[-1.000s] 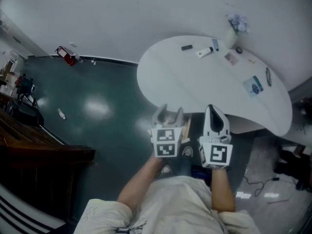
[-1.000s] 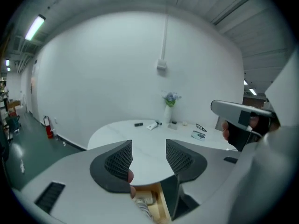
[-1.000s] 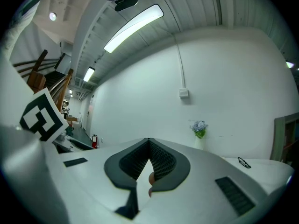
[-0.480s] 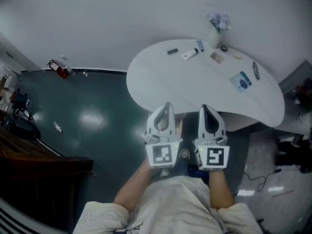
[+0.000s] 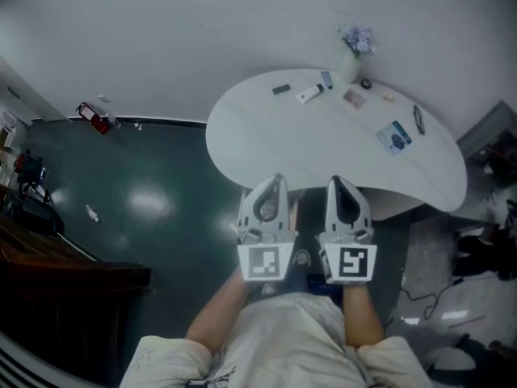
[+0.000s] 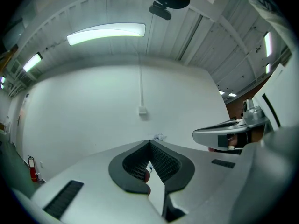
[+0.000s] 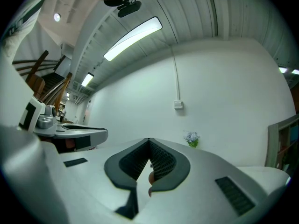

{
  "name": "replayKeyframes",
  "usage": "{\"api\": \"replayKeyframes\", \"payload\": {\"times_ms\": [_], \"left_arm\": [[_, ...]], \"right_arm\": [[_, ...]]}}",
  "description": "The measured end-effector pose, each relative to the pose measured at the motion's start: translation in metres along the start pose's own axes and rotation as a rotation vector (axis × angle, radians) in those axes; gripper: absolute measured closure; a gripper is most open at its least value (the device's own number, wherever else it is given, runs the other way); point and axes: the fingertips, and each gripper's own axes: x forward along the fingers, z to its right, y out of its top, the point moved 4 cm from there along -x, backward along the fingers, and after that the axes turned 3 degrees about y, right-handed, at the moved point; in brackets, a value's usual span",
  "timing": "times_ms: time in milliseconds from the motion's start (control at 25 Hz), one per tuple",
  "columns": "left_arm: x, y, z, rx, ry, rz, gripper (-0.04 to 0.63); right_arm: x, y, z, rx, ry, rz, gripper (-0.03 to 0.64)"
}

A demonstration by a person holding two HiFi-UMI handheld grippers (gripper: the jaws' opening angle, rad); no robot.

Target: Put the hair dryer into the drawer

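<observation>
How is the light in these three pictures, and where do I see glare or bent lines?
Head view: rather dim, with a soft glare patch on the green floor, and straight edges bend outward. Left gripper view: the ceiling lamp is blown out white, and the corners are black. Right gripper view: the same fisheye bend, with a bright lamp strip overhead.

Vase [image 5: 349,65] on table [image 5: 266,136], far-R edge

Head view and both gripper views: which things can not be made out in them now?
- Head view: the small things on the white table are too small to name.
- Head view: the space under the table is hidden by the left gripper and right gripper.
- Both gripper views: each shut gripper's own body covers the lower half.
</observation>
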Motion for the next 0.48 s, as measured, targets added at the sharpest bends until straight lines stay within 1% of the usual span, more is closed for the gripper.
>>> {"api": "replayKeyframes", "payload": {"times_ms": [80, 160, 200, 480], "left_arm": [[-0.001, -0.002, 0.0, -0.019, 0.008, -0.009, 0.594], [-0.002, -0.008, 0.001, -0.093, 0.028, -0.031, 0.594], [-0.003, -0.011, 0.001, -0.115, 0.035, -0.037, 0.594], [-0.004, -0.016, 0.001, -0.133, 0.049, -0.052, 0.594]], "right_arm": [[0.0, 0.0, 0.0, -0.002, 0.0, -0.004, 0.615], [0.0, 0.0, 0.0, 0.001, 0.0, -0.006, 0.615], [0.001, 0.0, 0.001, 0.0, 0.001, -0.004, 0.615], [0.002, -0.002, 0.002, 0.002, 0.005, -0.017, 0.615]]}}
